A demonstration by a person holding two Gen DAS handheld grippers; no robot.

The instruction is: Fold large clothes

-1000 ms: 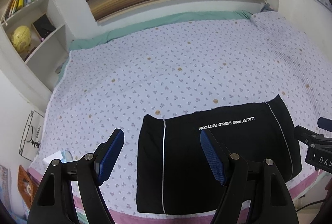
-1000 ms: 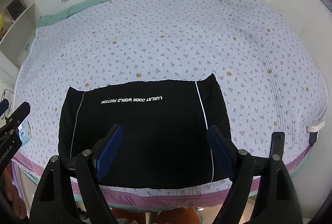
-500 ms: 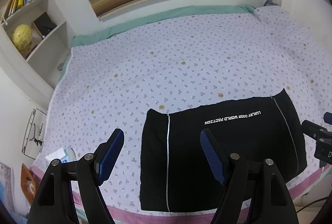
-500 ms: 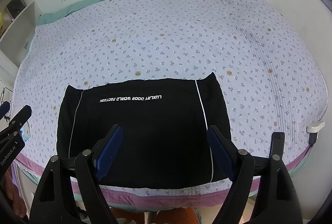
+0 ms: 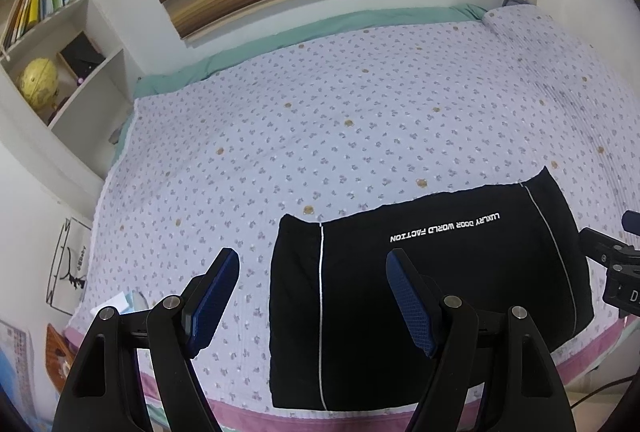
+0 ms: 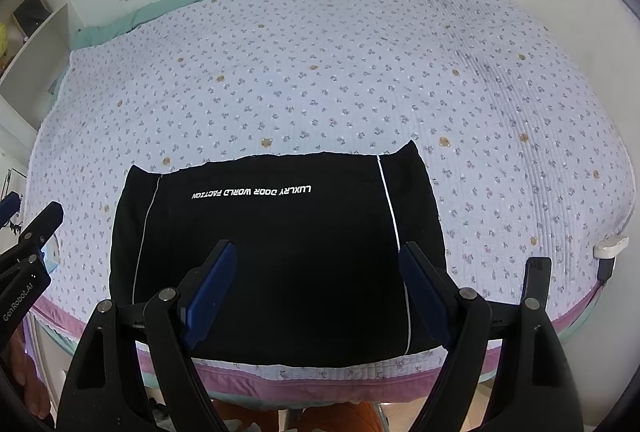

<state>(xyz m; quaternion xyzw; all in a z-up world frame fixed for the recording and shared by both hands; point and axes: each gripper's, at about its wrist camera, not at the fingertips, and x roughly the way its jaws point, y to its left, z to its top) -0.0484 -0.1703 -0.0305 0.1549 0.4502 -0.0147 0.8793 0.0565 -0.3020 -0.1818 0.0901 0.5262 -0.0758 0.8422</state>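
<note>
A black garment [image 5: 432, 296] with white side stripes and white lettering lies folded into a flat rectangle near the front edge of the bed; it also shows in the right wrist view [image 6: 276, 252]. My left gripper [image 5: 312, 296] is open and empty, held above the garment's left edge. My right gripper [image 6: 320, 288] is open and empty, held above the garment's front half. Neither touches the cloth.
The bed [image 5: 360, 120] has a lilac flowered cover with a pink front border [image 6: 320, 380]. A white bookshelf [image 5: 60, 44] with books and a yellow globe stands at the left. A white charger [image 6: 610, 248] sits at the bed's right edge. A striped blind hangs behind.
Both grippers have drawn back a little from the bed and stayed open. The garment has not moved.
</note>
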